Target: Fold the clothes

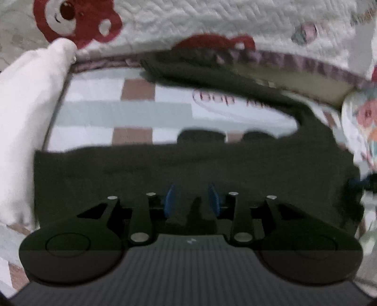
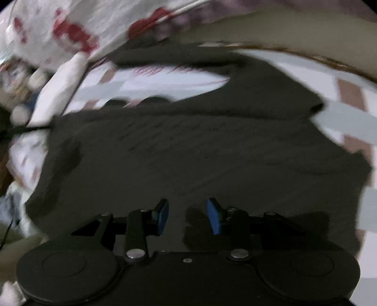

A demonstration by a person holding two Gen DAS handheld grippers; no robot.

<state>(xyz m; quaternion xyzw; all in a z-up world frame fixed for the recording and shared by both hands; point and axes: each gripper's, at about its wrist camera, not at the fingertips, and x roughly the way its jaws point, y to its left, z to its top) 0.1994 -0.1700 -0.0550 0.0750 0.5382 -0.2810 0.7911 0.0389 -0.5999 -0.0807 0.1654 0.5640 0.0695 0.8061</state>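
Observation:
A dark garment (image 1: 165, 171) lies spread on a checked bedsheet (image 1: 117, 110), and one long part of it (image 1: 212, 70) stretches away to the back. My left gripper (image 1: 192, 200) hovers low over its near part, blue pads (image 1: 170, 200) apart; a dark fold or shadow sits between them. In the right wrist view the same garment (image 2: 188, 153) fills the middle of a blurred frame. My right gripper (image 2: 188, 216) is open just above the cloth, and nothing shows between its pads (image 2: 163, 217).
A white quilt with red bear prints (image 1: 77, 21) lies bunched along the back. A white cloth (image 1: 28, 117) hangs at the left. A floral fabric (image 1: 362, 122) sits at the right edge. Bare sheet (image 2: 348, 113) shows right of the garment.

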